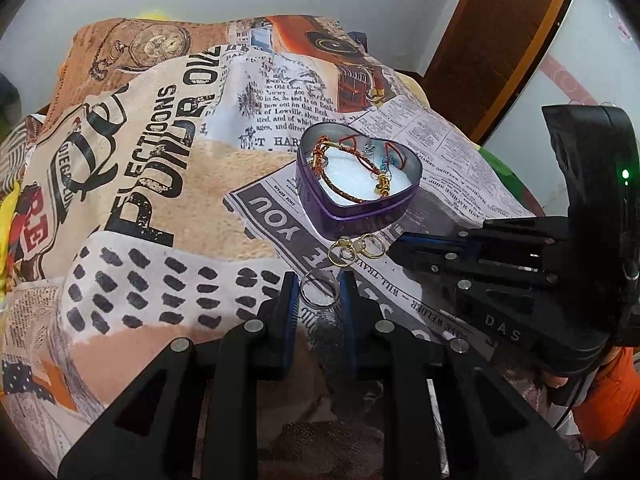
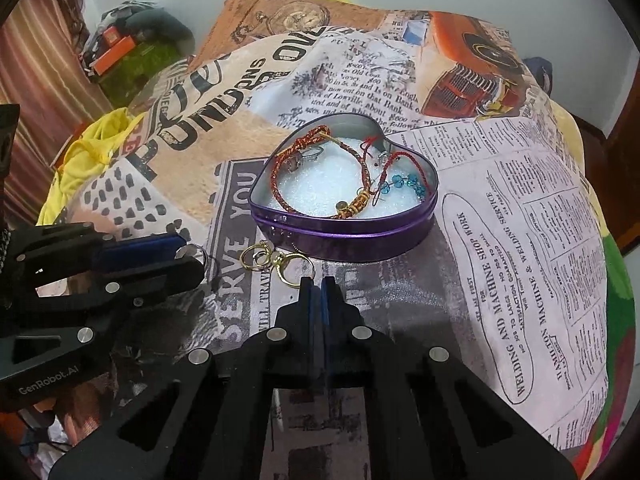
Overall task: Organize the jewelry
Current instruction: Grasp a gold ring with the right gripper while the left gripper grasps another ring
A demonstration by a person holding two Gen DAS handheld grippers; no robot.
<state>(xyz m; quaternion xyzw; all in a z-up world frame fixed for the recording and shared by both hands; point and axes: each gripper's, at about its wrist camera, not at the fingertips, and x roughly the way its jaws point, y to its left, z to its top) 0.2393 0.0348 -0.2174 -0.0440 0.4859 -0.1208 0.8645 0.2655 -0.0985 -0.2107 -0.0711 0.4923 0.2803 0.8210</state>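
Observation:
A purple heart-shaped tin (image 1: 352, 204) (image 2: 344, 236) with white padding holds a red-gold braided bracelet (image 1: 352, 172) (image 2: 304, 172), a red cord and blue beads (image 2: 404, 182). Gold hoop earrings (image 1: 354, 250) (image 2: 276, 262) lie on the cloth in front of the tin. A silver ring (image 1: 319, 289) (image 2: 202, 258) sits between my left gripper's (image 1: 318, 292) fingers, which close around it. My right gripper (image 2: 319, 286) is shut and empty, its tip just right of the gold earrings; it also shows in the left wrist view (image 1: 394, 246).
A newspaper-print cloth (image 1: 168, 184) (image 2: 520, 220) covers the lumpy surface. Yellow fabric (image 2: 84, 160) and an orange box (image 2: 116, 50) lie at the left. A wooden door frame (image 1: 492, 48) stands at the back right.

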